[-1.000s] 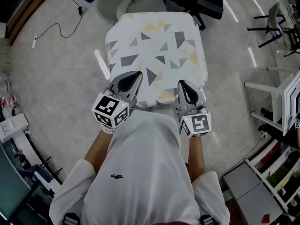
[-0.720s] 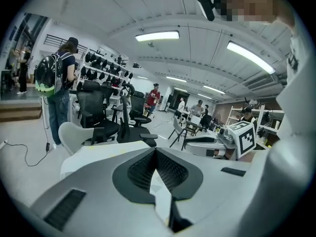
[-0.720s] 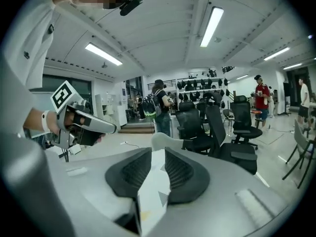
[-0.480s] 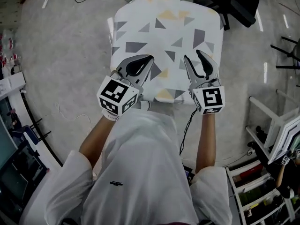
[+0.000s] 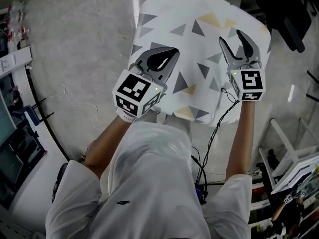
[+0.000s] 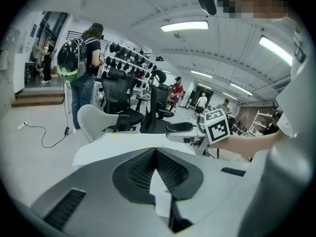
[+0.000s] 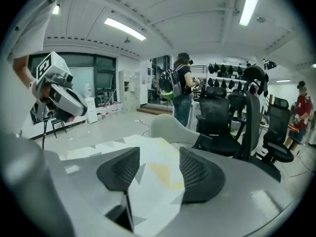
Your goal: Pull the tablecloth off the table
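A white tablecloth with grey and yellow triangles covers the small square table and hangs over its edges. My left gripper hovers over the cloth's near left part with its jaws shut, and nothing shows between the tips. In the left gripper view the jaws meet above the cloth. My right gripper is over the cloth's right side, its jaws opening. In the right gripper view the cloth shows through the gap and the pads do not press on it.
Black office chairs stand beyond the table's far right, and a white chair stands behind it. A cable hangs from the right gripper to the floor. White shelving is at the right. A person with a backpack stands further back.
Both grippers have moved forward from the table's near edge to over the cloth. The right gripper's jaws have gone from shut to open. The left gripper's jaws stay shut.
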### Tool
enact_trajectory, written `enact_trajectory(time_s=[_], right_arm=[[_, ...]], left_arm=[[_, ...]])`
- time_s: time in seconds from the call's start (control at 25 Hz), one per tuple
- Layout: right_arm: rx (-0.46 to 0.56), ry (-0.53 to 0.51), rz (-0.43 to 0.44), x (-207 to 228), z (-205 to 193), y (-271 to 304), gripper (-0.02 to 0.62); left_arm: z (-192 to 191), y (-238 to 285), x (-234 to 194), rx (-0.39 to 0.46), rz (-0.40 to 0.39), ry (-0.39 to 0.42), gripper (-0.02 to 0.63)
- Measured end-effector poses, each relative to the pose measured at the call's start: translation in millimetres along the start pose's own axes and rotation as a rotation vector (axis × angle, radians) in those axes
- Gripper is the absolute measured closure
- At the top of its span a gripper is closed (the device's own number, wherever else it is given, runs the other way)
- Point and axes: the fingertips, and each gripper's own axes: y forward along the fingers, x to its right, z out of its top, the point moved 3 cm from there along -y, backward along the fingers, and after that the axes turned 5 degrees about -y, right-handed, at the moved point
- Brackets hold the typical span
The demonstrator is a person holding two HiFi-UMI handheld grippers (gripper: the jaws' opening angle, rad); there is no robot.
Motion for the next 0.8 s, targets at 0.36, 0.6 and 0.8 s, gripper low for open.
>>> enact_trajectory(time_s=[0.36, 0.6, 0.8], right_arm=[[-0.169, -0.128, 0.083, 45, -43, 97, 0.311], [-0.285, -0.173, 0.136, 83, -78, 138, 0.273], [-0.419, -0.142, 0.249, 103, -97, 153, 0.222]], left_arm=[[-26, 29, -61, -0.071, 0.046, -0.047, 0.598], [-39, 50, -77, -0.074, 0.047, -0.084, 0.598], [-45, 48, -78, -0.075, 0.046, -0.094, 0.598]])
